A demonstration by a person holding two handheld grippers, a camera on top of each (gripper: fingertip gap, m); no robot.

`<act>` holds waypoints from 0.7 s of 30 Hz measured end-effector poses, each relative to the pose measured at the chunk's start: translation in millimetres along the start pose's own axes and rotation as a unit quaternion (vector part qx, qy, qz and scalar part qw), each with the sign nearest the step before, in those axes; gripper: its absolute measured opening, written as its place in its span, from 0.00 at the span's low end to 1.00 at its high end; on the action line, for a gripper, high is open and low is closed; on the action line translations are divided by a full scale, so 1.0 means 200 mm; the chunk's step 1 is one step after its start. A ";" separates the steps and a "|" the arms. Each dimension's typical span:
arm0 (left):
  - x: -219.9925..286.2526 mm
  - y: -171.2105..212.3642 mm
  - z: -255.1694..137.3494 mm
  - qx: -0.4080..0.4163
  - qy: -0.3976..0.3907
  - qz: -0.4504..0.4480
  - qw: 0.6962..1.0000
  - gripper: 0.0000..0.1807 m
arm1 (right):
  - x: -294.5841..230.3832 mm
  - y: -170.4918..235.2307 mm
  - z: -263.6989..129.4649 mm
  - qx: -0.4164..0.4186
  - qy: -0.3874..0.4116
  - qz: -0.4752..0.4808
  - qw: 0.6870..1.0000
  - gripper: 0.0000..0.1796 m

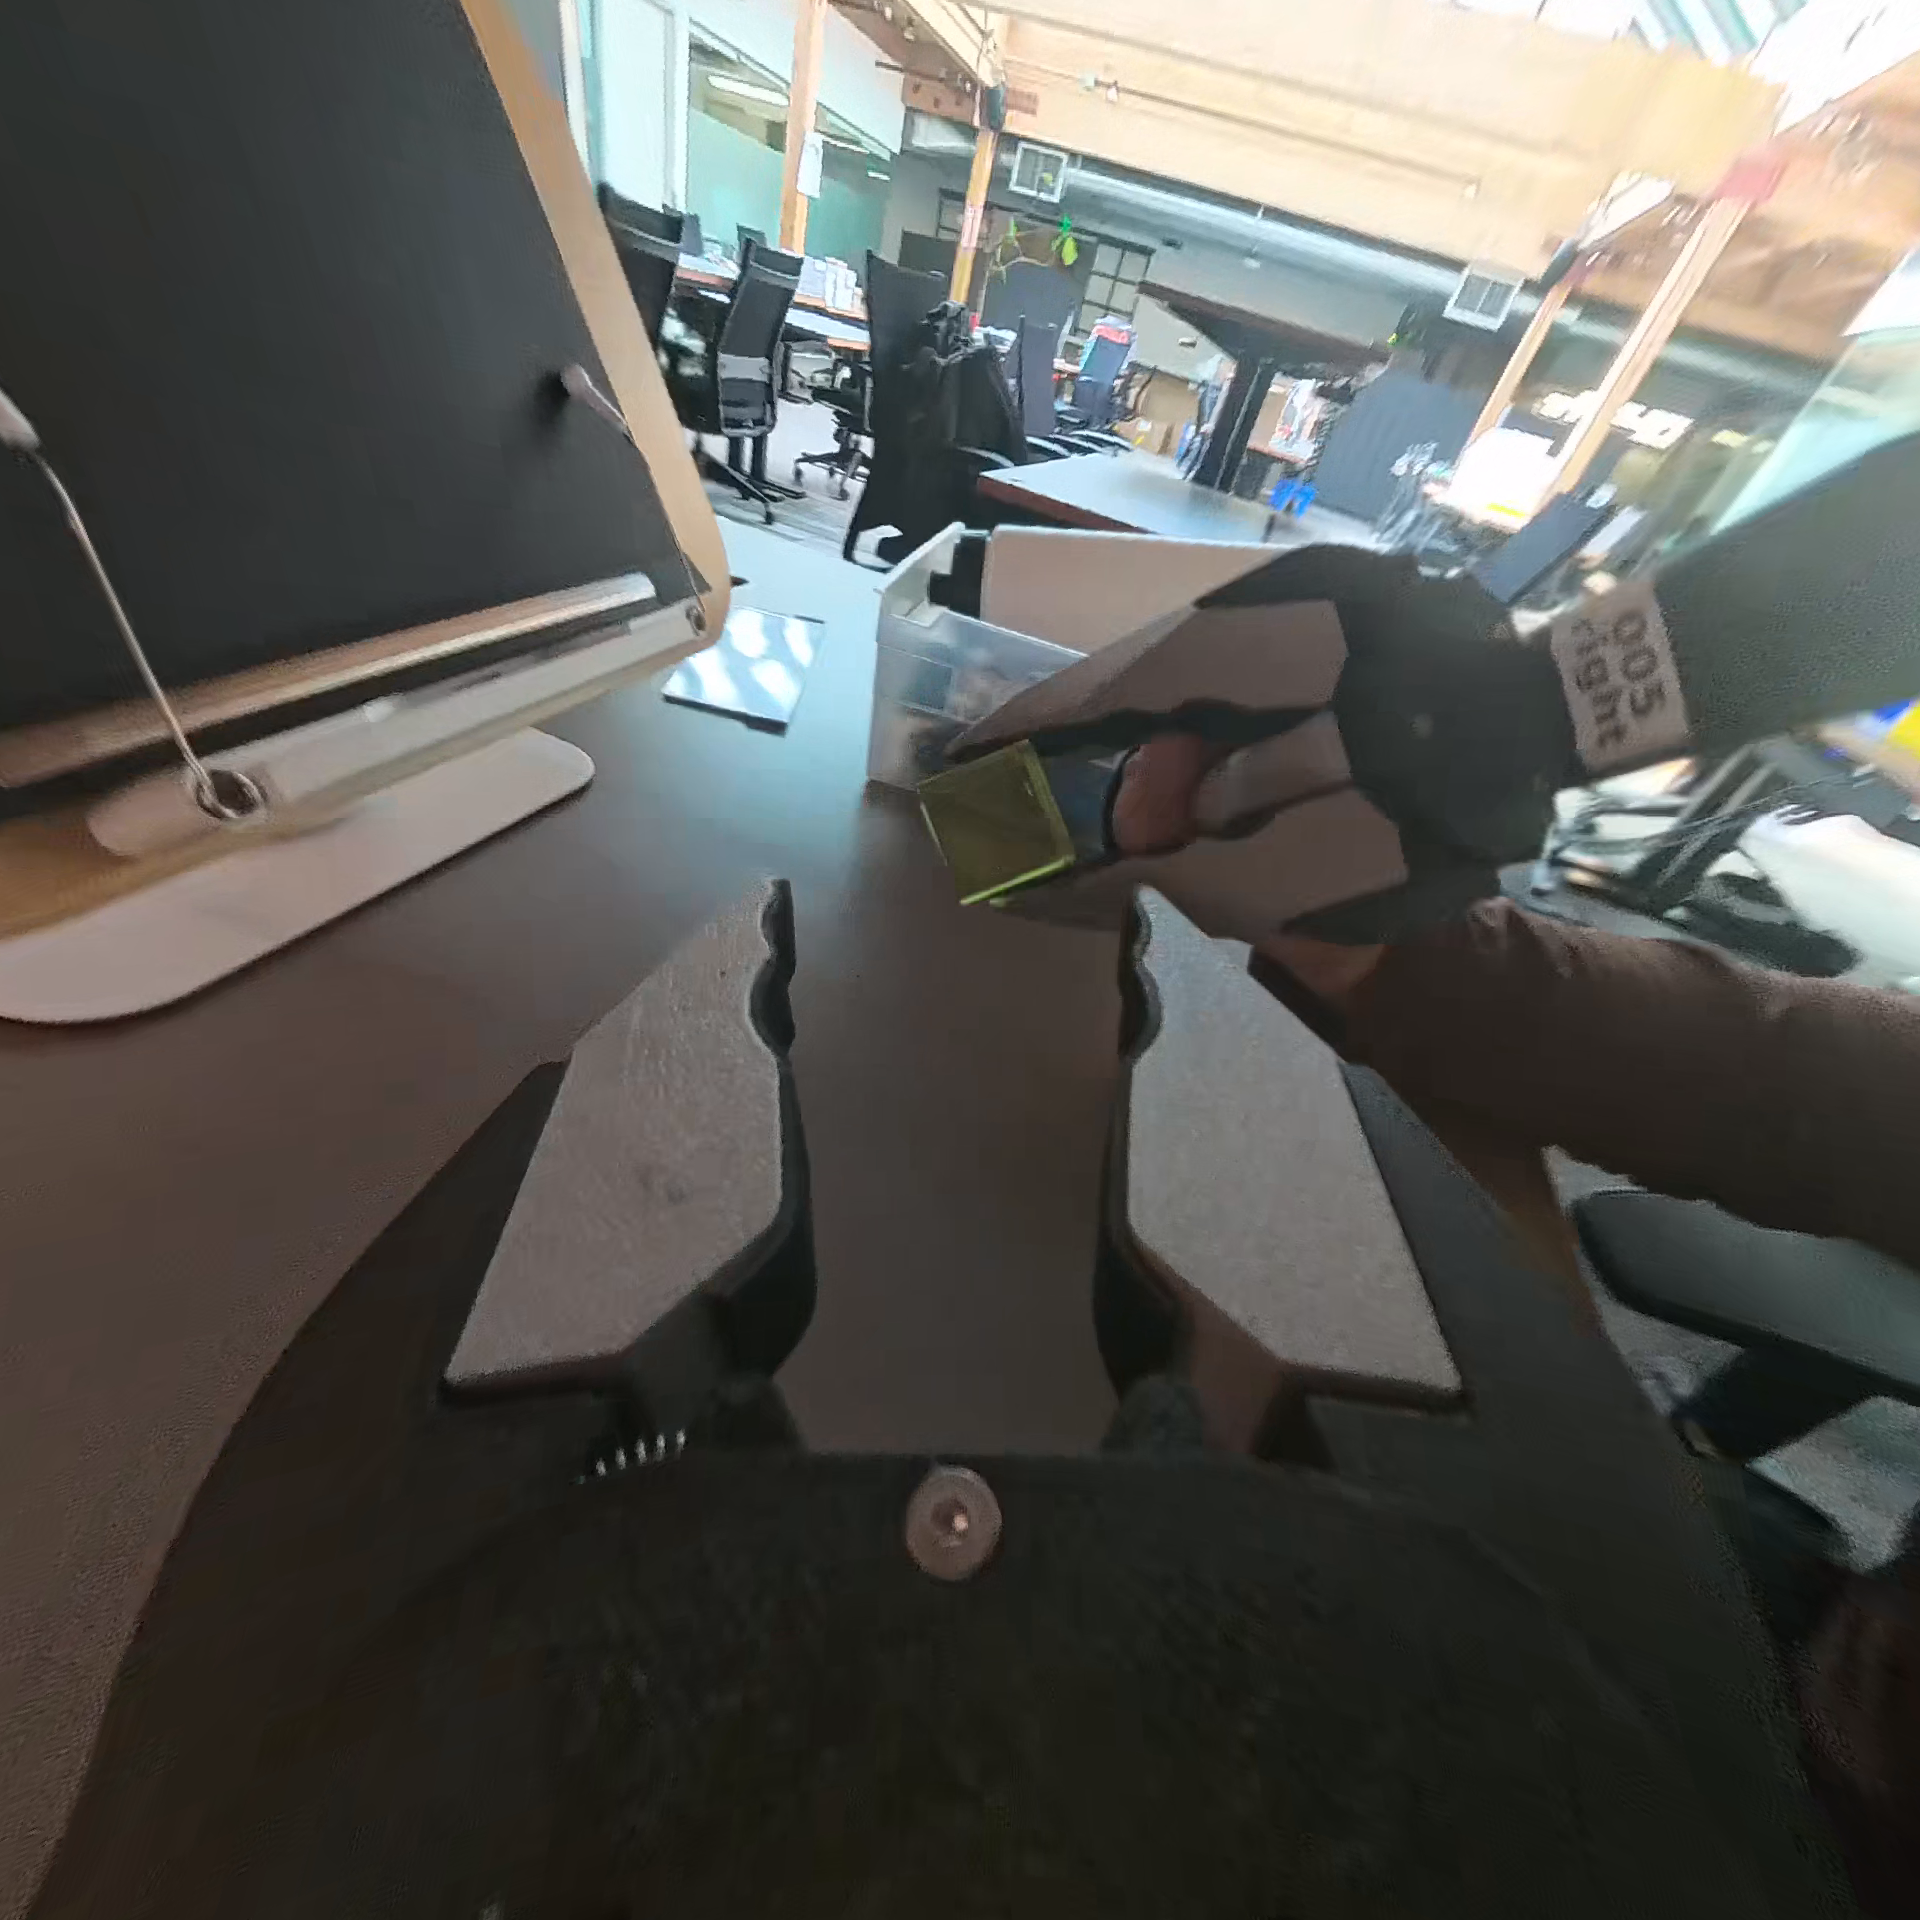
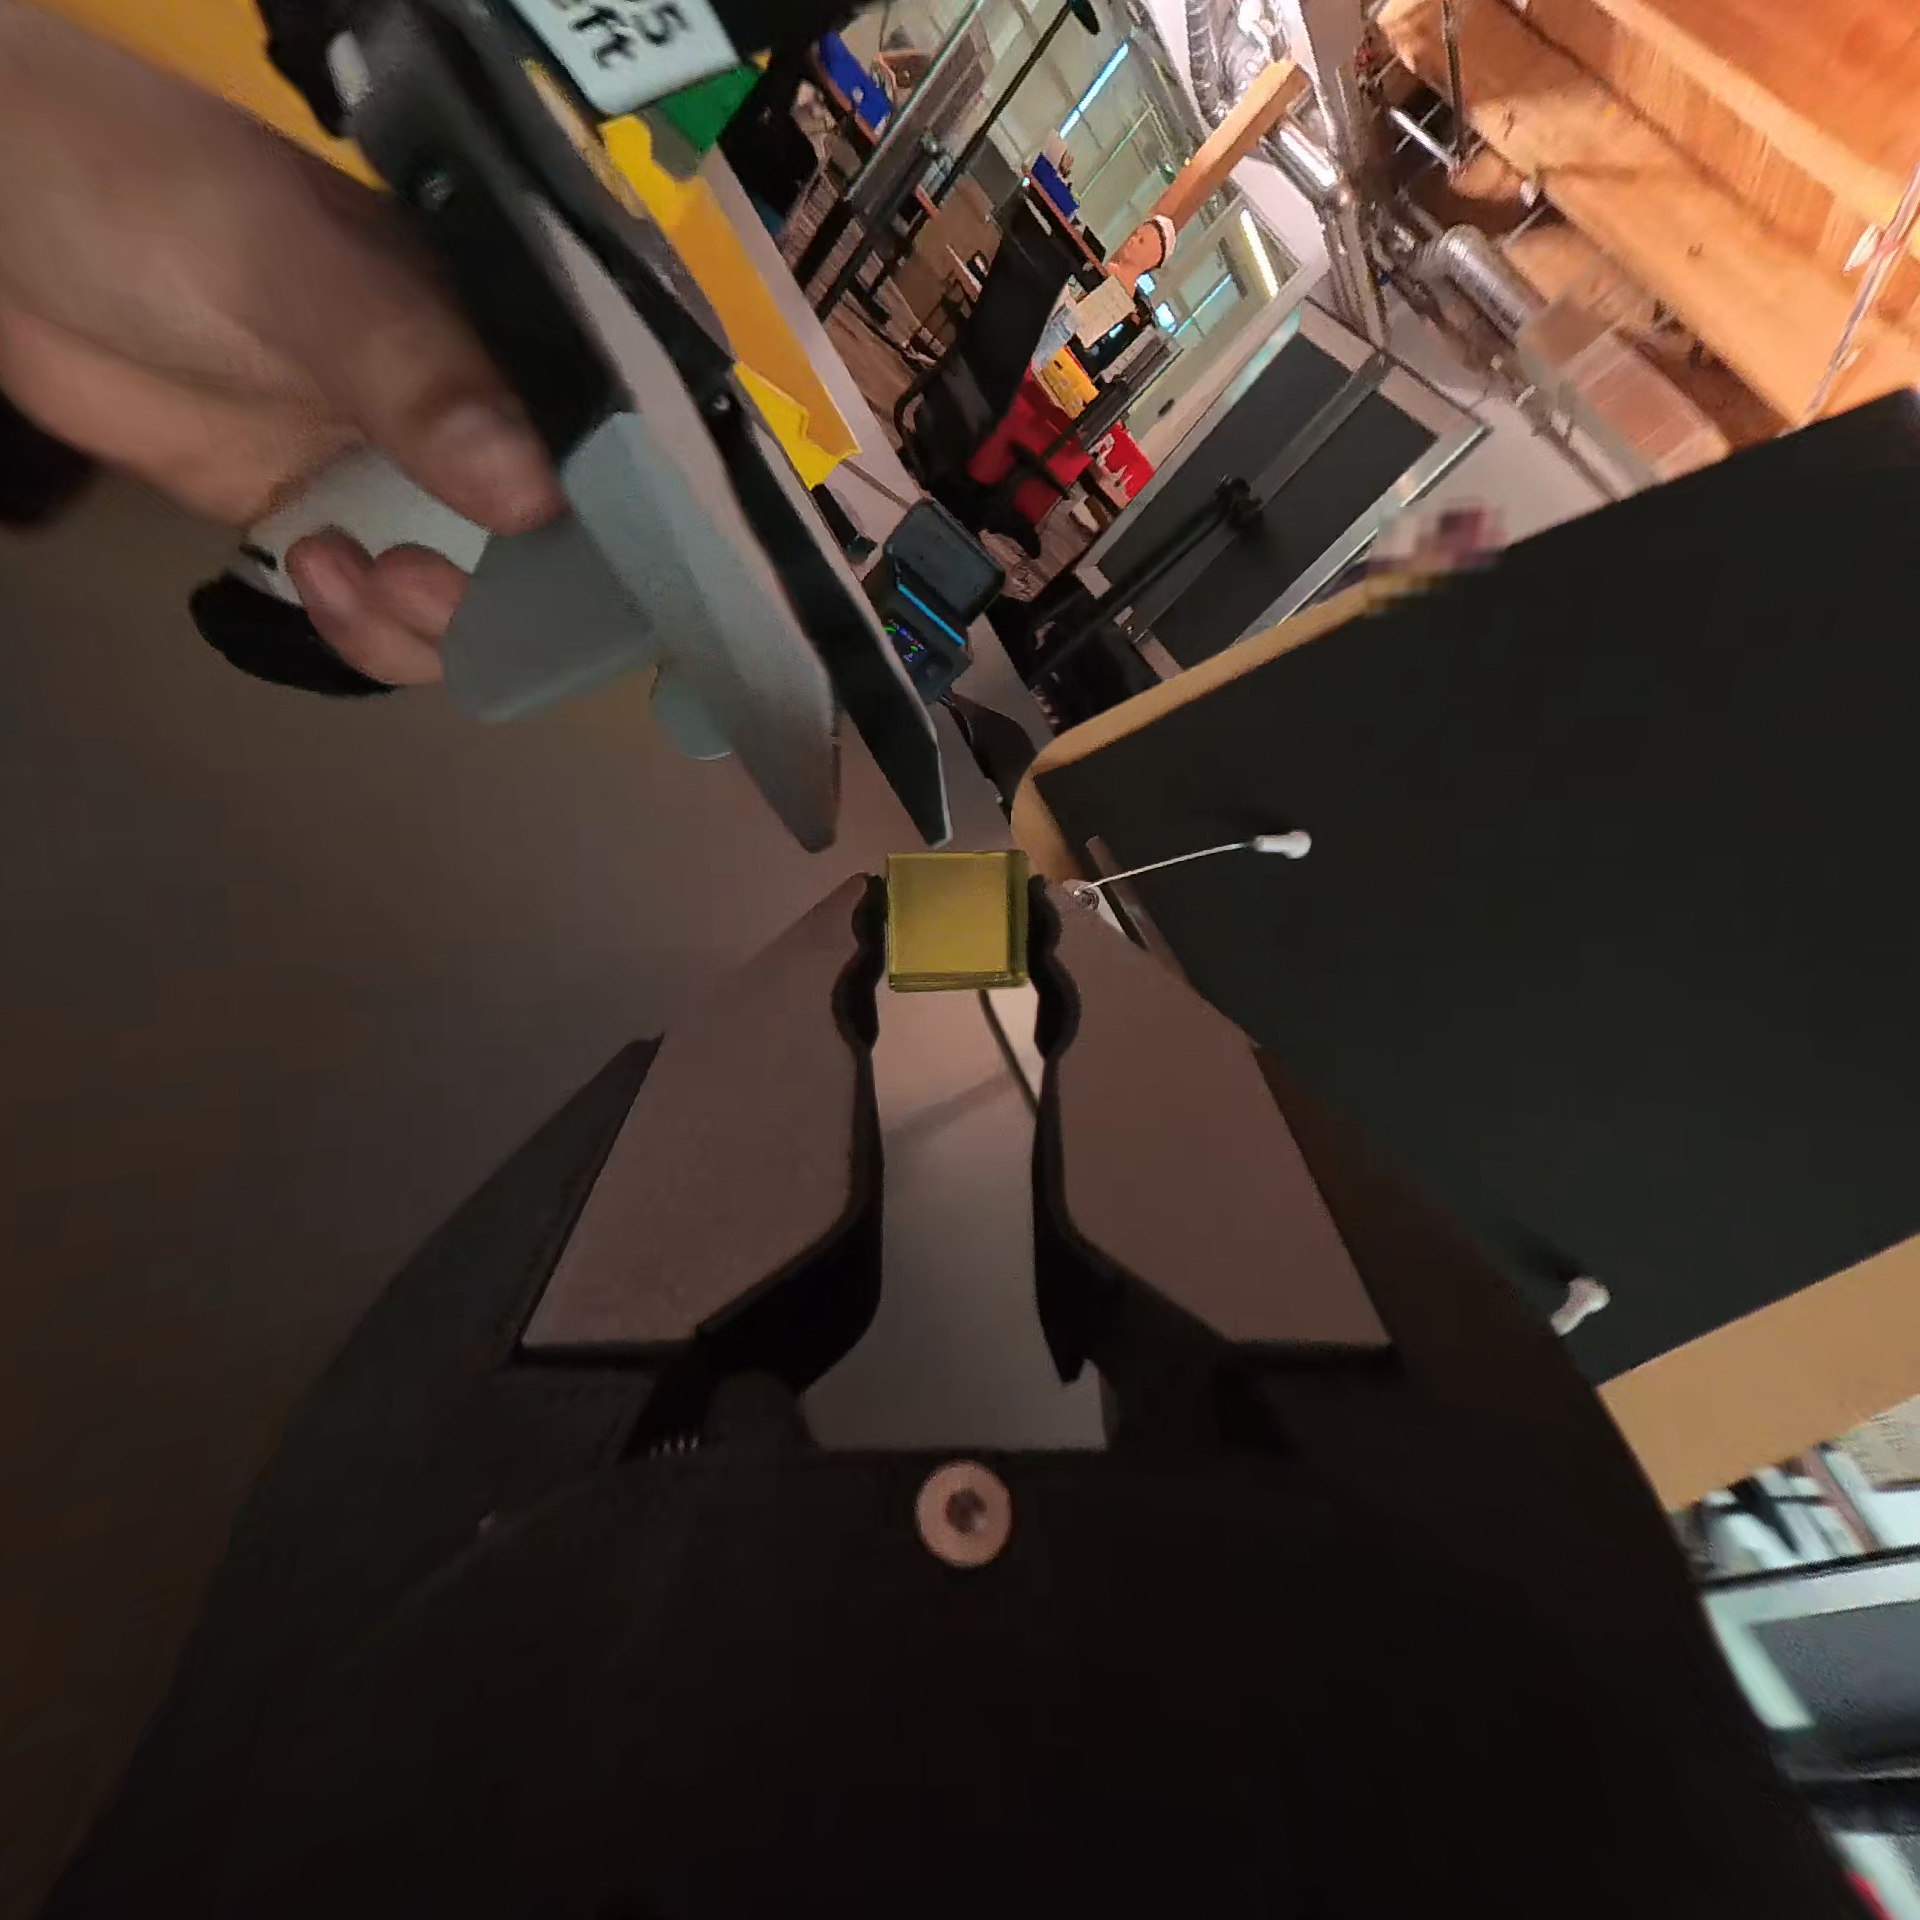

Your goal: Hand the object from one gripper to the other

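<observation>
A small yellow-green translucent cube (image 2: 954,920) sits clamped between the tips of my right gripper (image 2: 956,914), which is shut on it. In the left wrist view the same cube (image 1: 995,823) shows at the right gripper's tips (image 1: 987,810), held above the dark table. My left gripper (image 1: 956,935) is open and empty, its fingertips just below and in front of the cube, apart from it. In the right wrist view the left gripper's (image 2: 883,831) grey fingers (image 2: 727,665) come in from the upper left, ending just above the cube.
A dark table (image 1: 623,852) lies under both grippers. A black board with a wooden frame and wire pegs (image 1: 312,364) stands on a white base at the left. A clear plastic bin (image 1: 956,665) stands behind the cube. Office chairs and desks fill the background.
</observation>
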State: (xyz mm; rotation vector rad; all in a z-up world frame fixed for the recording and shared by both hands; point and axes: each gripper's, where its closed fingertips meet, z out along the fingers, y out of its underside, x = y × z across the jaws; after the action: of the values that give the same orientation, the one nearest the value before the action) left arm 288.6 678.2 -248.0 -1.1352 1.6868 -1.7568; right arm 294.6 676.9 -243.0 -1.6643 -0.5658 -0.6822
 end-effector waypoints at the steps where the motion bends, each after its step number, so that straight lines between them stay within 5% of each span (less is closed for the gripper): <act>1: 0.00 0.01 0.00 -0.002 0.012 -0.021 1.000 0.34 | -0.02 -0.01 0.01 -0.001 0.005 -0.023 1.000 0.14; 5: 0.03 0.04 0.02 -0.011 0.052 -0.067 0.996 0.33 | -0.08 -0.02 0.03 -0.011 0.005 -0.078 0.997 0.13; 9: 0.06 0.07 0.02 -0.032 0.070 -0.041 0.996 0.14 | -0.10 -0.02 0.04 -0.025 0.019 -0.118 0.993 0.13; 11: 0.04 0.09 0.02 -0.047 0.058 -0.021 0.997 0.14 | -0.12 0.00 0.04 -0.031 0.011 -0.103 0.994 0.14; 17: -0.03 0.06 0.00 -0.030 0.013 0.029 0.999 0.14 | -0.09 -0.03 -0.01 0.036 -0.087 0.102 0.990 0.16; 21: -0.08 -0.04 -0.05 0.020 -0.053 0.131 0.990 0.13 | -0.03 -0.04 -0.03 0.076 -0.149 0.277 0.946 0.21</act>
State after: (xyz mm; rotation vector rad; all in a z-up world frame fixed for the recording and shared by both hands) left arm 292.0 697.9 -243.1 -0.9248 1.6450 -1.5334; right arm 284.4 672.9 -240.7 -1.6817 -0.3226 0.0248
